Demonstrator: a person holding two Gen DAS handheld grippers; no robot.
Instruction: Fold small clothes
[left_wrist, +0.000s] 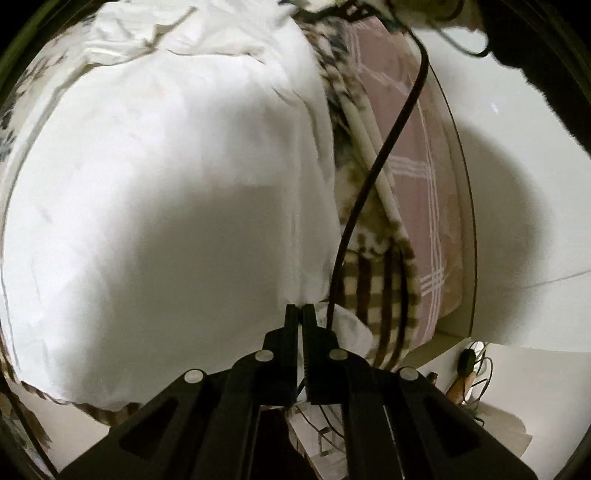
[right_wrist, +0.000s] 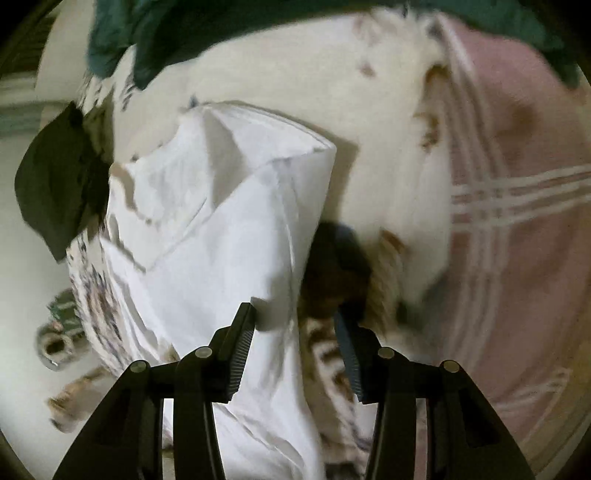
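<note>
Your left gripper (left_wrist: 300, 308) had its jaws pressed together on the hem of the white garment (left_wrist: 166, 192), pinching the cloth at its near edge beside a seam. From there the garment spread away over the patterned blanket (left_wrist: 373, 288), mostly flat, though its far end was still rumpled. A black cable (left_wrist: 373, 173) ran across the blanket just beside the cloth's right edge, close to your fingertips.

Your right gripper (right_wrist: 299, 325) had its jaws about half apart and empty. The garment's (right_wrist: 229, 229) long edge lay between them, but the pads did not press on it. Beyond, one corner of the cloth was turned over on itself in a loose flap, and a pink sheet (right_wrist: 517, 206) lay off to the right.

As a judgement, you were early in the fold: one corner gripped, the other not yet taken, no clean fold made. What remained was to close the right jaws on the edge, lift both, and lay the garment over on itself.
</note>
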